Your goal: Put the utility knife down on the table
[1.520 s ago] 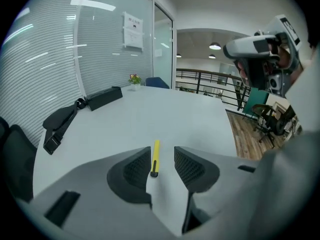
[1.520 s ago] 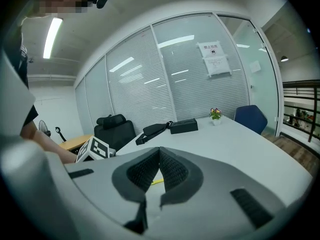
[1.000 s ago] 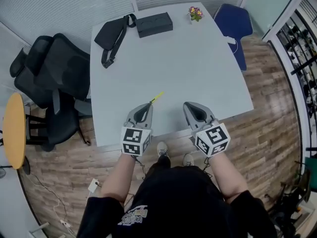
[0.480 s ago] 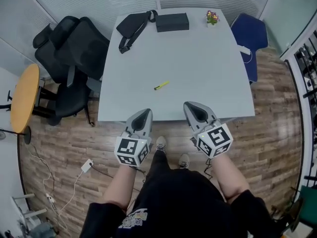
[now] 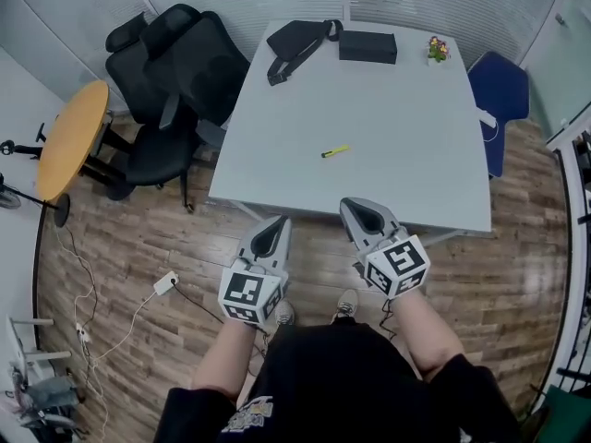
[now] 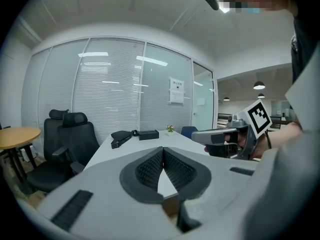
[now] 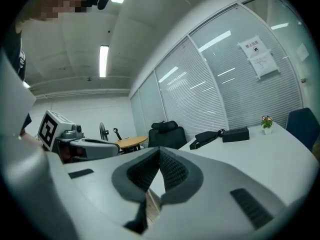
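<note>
1. The utility knife (image 5: 334,151) lies flat on the white table (image 5: 416,183), in the open middle of the top and a little toward the near edge. Nothing touches it.
2. A second ago the yellow knife lay right at the tips of the left gripper (image 5: 276,221). Now it is well apart from both grippers, so we judge the put-down done and the knife released.
3. The left gripper's jaws are closed, tip against tip, with nothing between them. In the left gripper view (image 6: 162,150) we see only table surface beyond the pads.
4. The right gripper (image 5: 352,205) is likewise closed and empty. Its own view (image 7: 159,151) shows the ribbed pads meeting at the tips.
5. Both grippers have drawn back off the table. In the head view they now hang over the wooden floor (image 5: 138,247), short of the table's near edge, where earlier they reached over it. We read this as stepping away, not a fresh reach.
6. Farther out, at the table's far edge, sit a black bag (image 5: 297,41), a black box (image 5: 367,46) and a small flower pot (image 5: 437,49), all well clear of the knife.
7. Around the table stand black office chairs (image 5: 180,72) and a round wooden table (image 5: 74,137) on the left, and a blue chair (image 5: 503,95) on the right.
8. We judge nothing is left to do for the task, since the knife rests steady and far from any edge.
</note>
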The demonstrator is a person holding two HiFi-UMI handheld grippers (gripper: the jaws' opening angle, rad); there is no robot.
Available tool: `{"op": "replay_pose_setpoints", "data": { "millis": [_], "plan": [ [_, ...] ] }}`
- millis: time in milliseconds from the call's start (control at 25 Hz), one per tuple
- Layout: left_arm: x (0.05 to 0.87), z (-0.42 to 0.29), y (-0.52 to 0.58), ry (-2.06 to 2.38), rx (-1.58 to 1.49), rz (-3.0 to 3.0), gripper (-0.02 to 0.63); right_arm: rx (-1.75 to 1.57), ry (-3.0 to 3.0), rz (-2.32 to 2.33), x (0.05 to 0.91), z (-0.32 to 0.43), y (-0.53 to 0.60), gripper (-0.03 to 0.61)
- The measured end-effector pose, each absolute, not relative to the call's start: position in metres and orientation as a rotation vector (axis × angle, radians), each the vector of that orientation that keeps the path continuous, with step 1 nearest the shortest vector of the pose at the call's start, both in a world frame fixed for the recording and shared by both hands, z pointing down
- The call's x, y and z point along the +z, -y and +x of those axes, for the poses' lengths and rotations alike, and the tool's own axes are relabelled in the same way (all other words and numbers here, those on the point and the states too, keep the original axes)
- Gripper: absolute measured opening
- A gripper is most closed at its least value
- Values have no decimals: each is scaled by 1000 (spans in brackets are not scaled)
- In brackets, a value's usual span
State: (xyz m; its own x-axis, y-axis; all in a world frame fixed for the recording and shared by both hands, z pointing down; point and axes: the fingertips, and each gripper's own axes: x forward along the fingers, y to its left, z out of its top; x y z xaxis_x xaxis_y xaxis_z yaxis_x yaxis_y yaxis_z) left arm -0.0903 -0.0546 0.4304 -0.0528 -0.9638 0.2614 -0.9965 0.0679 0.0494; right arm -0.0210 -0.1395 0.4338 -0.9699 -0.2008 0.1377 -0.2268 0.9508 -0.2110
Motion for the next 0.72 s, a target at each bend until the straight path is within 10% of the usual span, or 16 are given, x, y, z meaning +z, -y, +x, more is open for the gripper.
{"op": "replay_pose_setpoints", "data": {
  "millis": [720],
  "plan": [
    [431, -134, -33, 1863, 92, 2254, 5, 284, 2907, 720, 429, -44, 26, 3]
  ]
}}
